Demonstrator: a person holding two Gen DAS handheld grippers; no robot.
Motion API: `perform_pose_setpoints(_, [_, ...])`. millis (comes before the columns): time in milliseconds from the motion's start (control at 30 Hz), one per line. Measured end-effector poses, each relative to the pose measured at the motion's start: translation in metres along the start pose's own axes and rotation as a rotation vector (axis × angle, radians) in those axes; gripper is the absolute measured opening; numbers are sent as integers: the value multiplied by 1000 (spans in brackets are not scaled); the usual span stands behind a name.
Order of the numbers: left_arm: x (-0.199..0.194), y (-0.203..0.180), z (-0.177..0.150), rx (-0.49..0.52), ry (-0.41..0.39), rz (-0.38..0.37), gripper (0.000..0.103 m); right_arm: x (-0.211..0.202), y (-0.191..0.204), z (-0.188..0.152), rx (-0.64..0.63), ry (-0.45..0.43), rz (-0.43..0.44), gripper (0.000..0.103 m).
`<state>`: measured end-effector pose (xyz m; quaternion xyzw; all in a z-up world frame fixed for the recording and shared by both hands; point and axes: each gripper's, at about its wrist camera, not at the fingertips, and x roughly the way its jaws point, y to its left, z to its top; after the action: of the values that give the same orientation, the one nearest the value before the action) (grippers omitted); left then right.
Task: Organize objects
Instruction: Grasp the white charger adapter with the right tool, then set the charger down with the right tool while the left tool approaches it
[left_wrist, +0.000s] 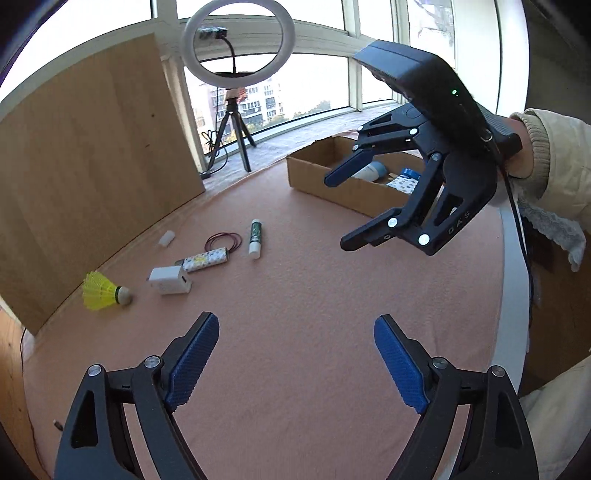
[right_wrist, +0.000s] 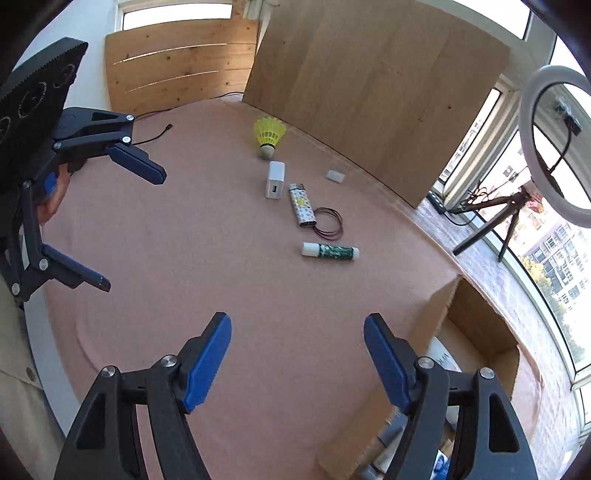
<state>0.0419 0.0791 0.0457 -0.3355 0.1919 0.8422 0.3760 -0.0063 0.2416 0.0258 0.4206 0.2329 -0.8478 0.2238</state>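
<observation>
Both my claws, left claw (left_wrist: 295, 360) and right claw (right_wrist: 297, 354), gape wide and empty over the pink bench (left_wrist: 295, 288), loose glue stick (left_wrist: 255, 238), lighter (left_wrist: 205, 260), charger (left_wrist: 170, 281) and shuttlecock (left_wrist: 103, 291) ahead-left of the left claw, cardboard box (left_wrist: 317, 181) beyond the right, presumably their destination.

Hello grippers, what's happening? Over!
Left gripper open, empty. Right gripper open, empty. Shuttlecock, glue stick not yet in box. Nothing blocking.

We hold our left gripper (left_wrist: 295, 354) angled downward, its jaws spread wide with nothing between them. Our right gripper (right_wrist: 297, 350) likewise tilts down, jaws apart and empty.
</observation>
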Motion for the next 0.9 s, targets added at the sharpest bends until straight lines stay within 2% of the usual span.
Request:
perform_pose_setpoints(100, [-17, 21, -24, -66, -5, 48, 91, 38, 12, 35, -22, 4, 22, 71])
perform_pose_setpoints(300, [-40, 42, -64, -200, 15, 125, 91, 106, 9, 99, 33, 0, 65, 71])
perform_pose_setpoints(433, [-47, 47, -82, -257, 32, 165, 91, 140, 2, 128, 66, 21, 58, 70])
perform_pose_setpoints(500, [-49, 53, -89, -285, 35, 179, 91, 152, 0, 135, 82, 49, 68, 66])
perform_pose_setpoints(533, [-50, 55, -92, -298, 36, 186, 91, 159, 0, 137, 82, 67, 68, 62])
perform_pose_setpoints(633, [-53, 62, -98, -326, 34, 198, 91, 168, -5, 137, 121, 89, 92, 20])
perform_pose_setpoints(667, [-53, 64, -99, -331, 34, 199, 91, 168, -6, 135, 134, 83, 105, 20])
perform_pose_setpoints(733, [-50, 67, -99, -334, 39, 202, 91, 165, -4, 132, 146, 84, 149, 20])
perform_pose_setpoints(800, [-48, 71, -100, -332, 42, 208, 91, 157, 1, 126, 158, 92, 232, 20])
perform_pose_setpoints(900, [-43, 76, -100, -321, 41, 215, 91, 138, 21, 115, 171, 123, 469, 20])
